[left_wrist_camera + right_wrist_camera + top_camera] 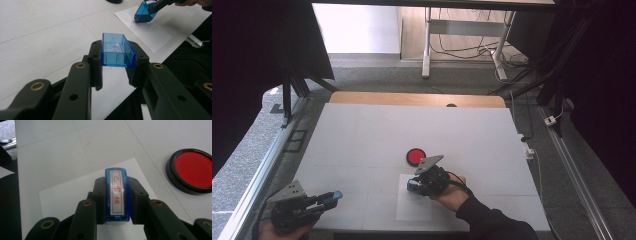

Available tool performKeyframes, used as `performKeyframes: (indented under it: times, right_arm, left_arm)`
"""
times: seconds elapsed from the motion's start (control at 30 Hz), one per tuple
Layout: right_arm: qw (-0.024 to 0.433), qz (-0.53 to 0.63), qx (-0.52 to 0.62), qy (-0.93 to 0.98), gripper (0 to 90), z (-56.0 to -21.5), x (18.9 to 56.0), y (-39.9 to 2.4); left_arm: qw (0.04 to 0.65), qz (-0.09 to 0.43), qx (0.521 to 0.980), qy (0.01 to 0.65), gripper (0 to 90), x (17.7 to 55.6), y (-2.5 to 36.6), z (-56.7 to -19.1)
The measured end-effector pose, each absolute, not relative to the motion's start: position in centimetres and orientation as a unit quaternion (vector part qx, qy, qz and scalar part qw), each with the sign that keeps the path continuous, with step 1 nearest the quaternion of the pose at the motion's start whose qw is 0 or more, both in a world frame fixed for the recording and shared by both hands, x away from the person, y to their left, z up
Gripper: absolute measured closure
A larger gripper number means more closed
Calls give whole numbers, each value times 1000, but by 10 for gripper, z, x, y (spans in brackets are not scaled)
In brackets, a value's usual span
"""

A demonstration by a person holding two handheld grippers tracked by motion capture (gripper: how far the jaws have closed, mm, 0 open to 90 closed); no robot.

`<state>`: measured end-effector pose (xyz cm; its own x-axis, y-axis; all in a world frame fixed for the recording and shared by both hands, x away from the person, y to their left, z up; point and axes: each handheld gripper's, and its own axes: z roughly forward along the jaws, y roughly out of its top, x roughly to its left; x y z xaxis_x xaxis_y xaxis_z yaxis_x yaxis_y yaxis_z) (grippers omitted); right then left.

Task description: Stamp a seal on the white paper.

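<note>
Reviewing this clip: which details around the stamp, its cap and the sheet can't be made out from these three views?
- Stamp underside: whether it touches the paper sheet is hidden by its own body in the right gripper view; too small in the high view.
- Any print on the sheet: covered by the stamp and right gripper.
- Blue cap: faint red marks inside, too blurred to read.
- Left gripper in the high view: body cut off by the bottom edge.

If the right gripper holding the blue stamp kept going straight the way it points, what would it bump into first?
Probably the white sheet of paper. The right gripper points downward, holding the blue plastic stamp over that paper on the white table. The round red ink pad sits off to one side, apart from that line.
</note>
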<state>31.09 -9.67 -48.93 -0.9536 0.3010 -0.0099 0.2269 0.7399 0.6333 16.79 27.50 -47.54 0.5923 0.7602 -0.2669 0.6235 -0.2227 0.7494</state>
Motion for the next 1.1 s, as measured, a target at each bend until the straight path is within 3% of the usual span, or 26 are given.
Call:
performKeyframes:
  times: [0.43, 0.87, 1.1]
  right_arm:
    - [52, 332, 149, 930, 718, -494, 313, -100]
    - [90, 317, 129, 935, 720, -494, 302, -93]
    - [61, 330, 147, 931, 720, -495, 310, -98]
  left_arm:
    - [436, 78, 778, 445, 684, 168, 275, -476]
    - [435, 77, 778, 447, 684, 168, 275, -476]
    - [435, 77, 778, 447, 684, 168, 275, -476]
